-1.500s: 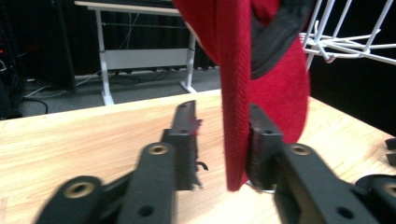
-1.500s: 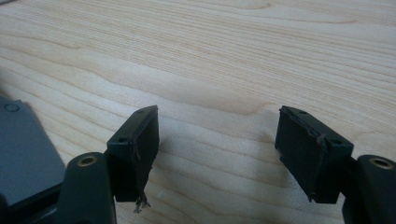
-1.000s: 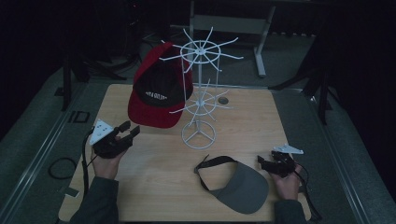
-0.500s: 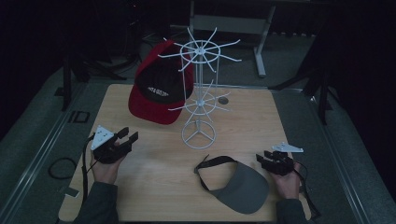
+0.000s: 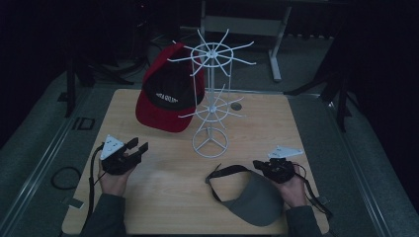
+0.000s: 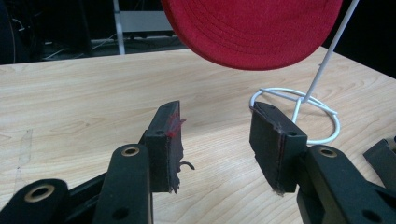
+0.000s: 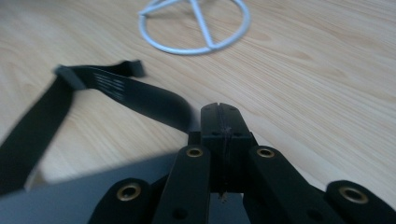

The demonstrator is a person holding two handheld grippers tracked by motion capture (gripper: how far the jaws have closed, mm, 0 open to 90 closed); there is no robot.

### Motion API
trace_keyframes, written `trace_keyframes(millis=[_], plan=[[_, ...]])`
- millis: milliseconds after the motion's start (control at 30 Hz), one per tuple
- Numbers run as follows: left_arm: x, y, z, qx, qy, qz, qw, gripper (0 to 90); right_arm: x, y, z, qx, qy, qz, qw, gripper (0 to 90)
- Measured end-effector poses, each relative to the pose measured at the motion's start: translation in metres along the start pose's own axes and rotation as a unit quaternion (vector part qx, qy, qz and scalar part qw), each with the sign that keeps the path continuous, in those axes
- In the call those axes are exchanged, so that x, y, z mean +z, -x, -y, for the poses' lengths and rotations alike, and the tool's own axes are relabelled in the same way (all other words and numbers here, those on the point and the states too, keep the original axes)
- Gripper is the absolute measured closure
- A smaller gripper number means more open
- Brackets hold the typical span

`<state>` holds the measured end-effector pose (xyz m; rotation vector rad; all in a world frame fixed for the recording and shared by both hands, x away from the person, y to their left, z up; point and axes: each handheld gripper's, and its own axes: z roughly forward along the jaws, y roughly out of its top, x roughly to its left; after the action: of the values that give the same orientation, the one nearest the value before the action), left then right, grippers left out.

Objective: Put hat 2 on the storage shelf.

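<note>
A white wire rack (image 5: 212, 51) stands mid-table on a ring base (image 5: 211, 146) (image 6: 299, 96) (image 7: 196, 50). From its left side hangs a red and black cap (image 5: 168, 94) (image 6: 252, 28). A grey visor (image 5: 254, 200) (image 7: 70, 196) with a black strap (image 5: 222, 173) (image 7: 135, 95) lies flat near the front right. My left gripper (image 5: 138, 147) (image 6: 217, 140) is open over bare wood, left of the rack and below the cap's brim. My right gripper (image 5: 257, 164) (image 7: 219, 109) is shut at the visor's right rear edge, beside the strap, and nothing shows between its jaws.
The wooden table (image 5: 163, 197) carries a small dark disc (image 5: 236, 106) behind the rack. A cable loop (image 5: 62, 177) lies on the floor at the left. A metal frame (image 5: 276, 49) stands beyond the far edge.
My right gripper has slid left to the visor's edge. My left gripper has drawn back a little toward the near edge. The visor and cap have stayed put.
</note>
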<state>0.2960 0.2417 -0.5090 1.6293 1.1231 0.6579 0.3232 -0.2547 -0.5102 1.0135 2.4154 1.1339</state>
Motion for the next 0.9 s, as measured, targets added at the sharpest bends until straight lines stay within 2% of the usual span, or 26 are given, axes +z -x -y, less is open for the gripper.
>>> trace_keyframes(millis=[33, 67, 133, 267, 367, 400, 433, 467, 533, 633, 700, 767, 900], plan=[[0.000, 0.000, 0.000, 0.000, 0.000, 0.000, 1.0000, 54.2, 0.000, 0.000, 0.000, 0.000, 0.000, 0.000, 1.0000, 89.8], [0.000, 0.000, 0.000, 0.002, 0.000, 0.000, 1.0000, 54.2, 0.005, -0.005, -0.008, -0.013, -0.008, -0.012, 0.9998, 88.9], [0.000, 0.001, 0.000, 0.002, 0.000, 0.000, 1.0000, 54.3, 0.010, -0.009, -0.014, -0.023, -0.014, -0.022, 0.9994, 86.9], [0.000, 0.000, 0.001, 0.001, -0.001, 0.000, 1.0000, 54.2, 0.022, -0.016, -0.027, -0.043, -0.032, -0.033, 0.9980, 77.6], [0.000, 0.000, 0.001, 0.000, -0.001, 0.001, 1.0000, 54.1, 0.033, -0.015, -0.033, -0.044, -0.052, -0.032, 0.9971, 68.6], [0.000, 0.000, 0.001, -0.001, 0.000, 0.000, 1.0000, 54.1, 0.037, -0.013, -0.034, -0.040, -0.061, -0.039, 0.9966, 65.3], [0.000, 0.000, 0.001, -0.001, 0.000, 0.000, 1.0000, 54.1, 0.037, -0.013, -0.034, -0.040, -0.061, -0.039, 0.9966, 65.3], [-0.001, 0.000, 0.001, -0.002, 0.001, 0.000, 1.0000, 54.1, 0.047, -0.010, -0.034, -0.041, -0.082, -0.045, 0.9948, 62.9], [-0.001, -0.001, 0.001, -0.003, 0.001, 0.000, 1.0000, 54.0, 0.054, -0.008, -0.033, -0.042, -0.096, -0.050, 0.9932, 62.2], [0.000, -0.001, 0.002, -0.004, 0.000, 0.000, 1.0000, 53.9, 0.063, -0.005, -0.032, -0.039, -0.115, -0.057, 0.9909, 66.0], [0.000, -0.001, 0.002, -0.005, 0.000, 0.000, 1.0000, 53.8, 0.067, -0.002, -0.031, -0.037, -0.131, -0.061, 0.9888, 76.9], [-0.001, -0.002, 0.002, -0.004, 0.001, -0.001, 1.0000, 53.9, 0.067, -0.001, -0.031, -0.042, -0.138, -0.053, 0.9881, 88.8], [-0.001, -0.002, 0.002, -0.006, 0.002, -0.002, 1.0000, 53.9, 0.061, 0.000, -0.031, -0.052, -0.150, -0.024, 0.9871, 89.7]])
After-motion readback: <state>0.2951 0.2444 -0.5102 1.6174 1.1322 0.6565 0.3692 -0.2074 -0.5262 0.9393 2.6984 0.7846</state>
